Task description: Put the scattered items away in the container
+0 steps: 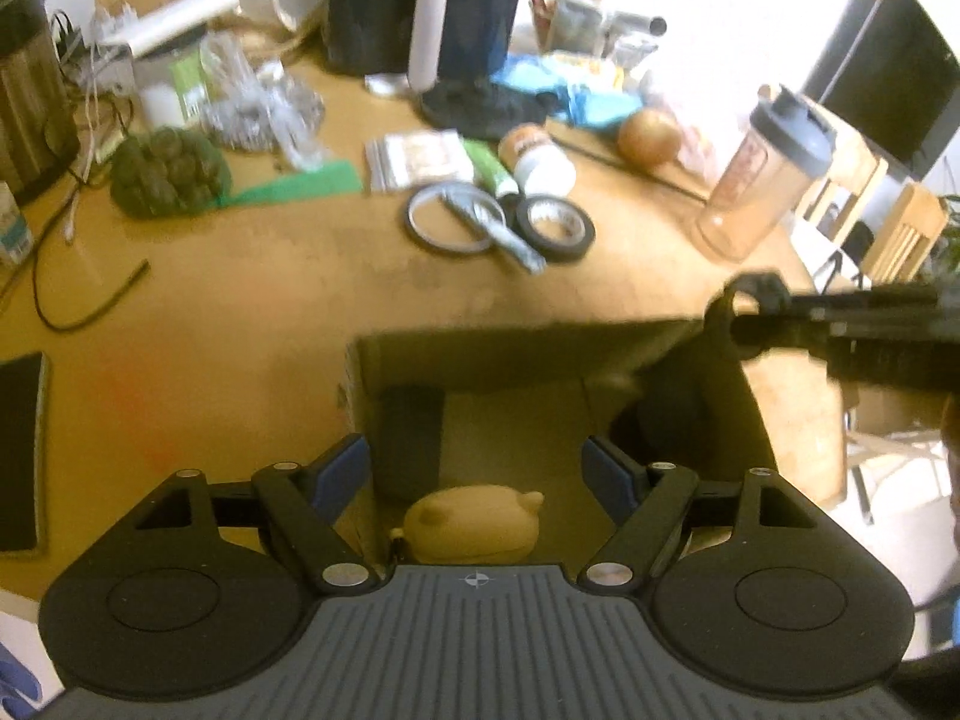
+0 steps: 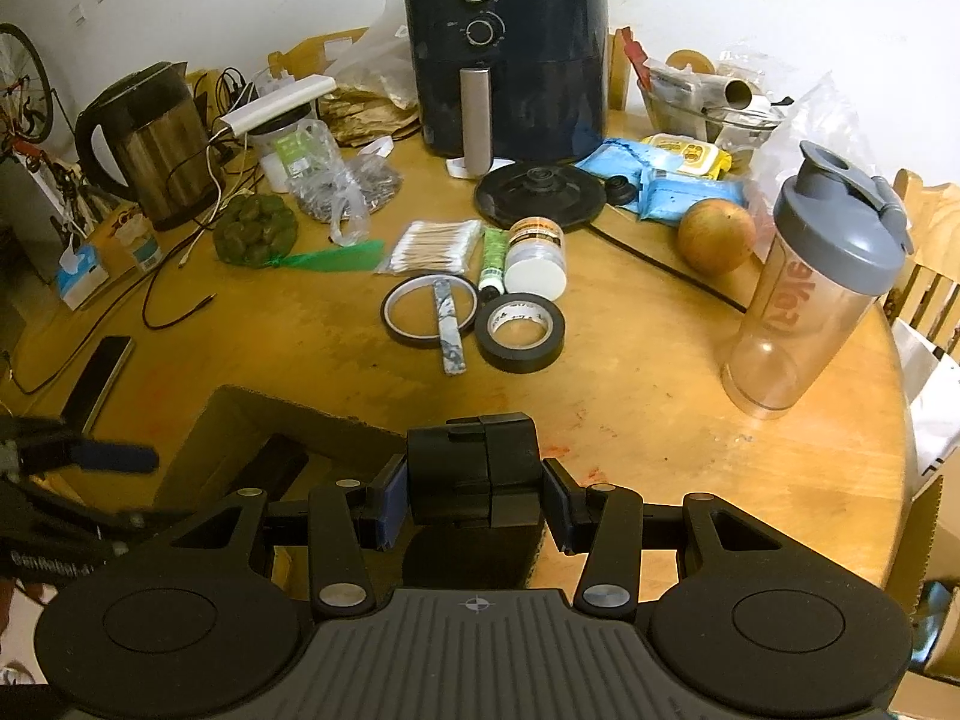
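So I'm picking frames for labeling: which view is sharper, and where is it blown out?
Right wrist view is sharper: the black tape roll and shaker bottle read crisply. Left wrist view is soft throughout, with the right tool smeared and the upper right by the monitor washed white.

Black tape roll; marbled grey-white strip; dark blue air fryer; grey-lidded shaker.
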`<state>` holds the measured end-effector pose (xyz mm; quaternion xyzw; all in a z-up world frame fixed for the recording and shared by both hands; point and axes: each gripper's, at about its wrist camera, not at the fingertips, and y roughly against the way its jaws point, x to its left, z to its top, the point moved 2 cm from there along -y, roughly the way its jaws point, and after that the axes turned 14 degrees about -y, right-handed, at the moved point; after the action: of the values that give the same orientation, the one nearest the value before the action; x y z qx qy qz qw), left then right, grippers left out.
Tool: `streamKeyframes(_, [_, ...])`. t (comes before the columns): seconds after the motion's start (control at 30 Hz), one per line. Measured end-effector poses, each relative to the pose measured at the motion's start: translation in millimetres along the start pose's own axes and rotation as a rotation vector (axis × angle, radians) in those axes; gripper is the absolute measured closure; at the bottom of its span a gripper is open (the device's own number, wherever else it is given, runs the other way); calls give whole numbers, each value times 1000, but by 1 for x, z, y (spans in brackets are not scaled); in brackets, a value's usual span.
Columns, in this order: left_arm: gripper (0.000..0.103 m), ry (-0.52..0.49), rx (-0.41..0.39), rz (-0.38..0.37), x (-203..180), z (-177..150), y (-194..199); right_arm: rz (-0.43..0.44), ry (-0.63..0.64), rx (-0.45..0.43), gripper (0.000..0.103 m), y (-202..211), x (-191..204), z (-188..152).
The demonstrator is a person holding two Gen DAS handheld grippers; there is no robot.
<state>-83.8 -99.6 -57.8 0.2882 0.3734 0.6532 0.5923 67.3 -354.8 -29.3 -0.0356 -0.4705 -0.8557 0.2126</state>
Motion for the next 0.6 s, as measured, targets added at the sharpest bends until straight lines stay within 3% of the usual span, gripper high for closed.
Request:
streamKeyframes(0.33, [25,31,-51,51,23,17,0,49,-79,159,54,-10,6,-27])
streamKeyframes(0.6, [25,27,-54,63,27,22,-2,-47,-187,319,54,-31,5,-43])
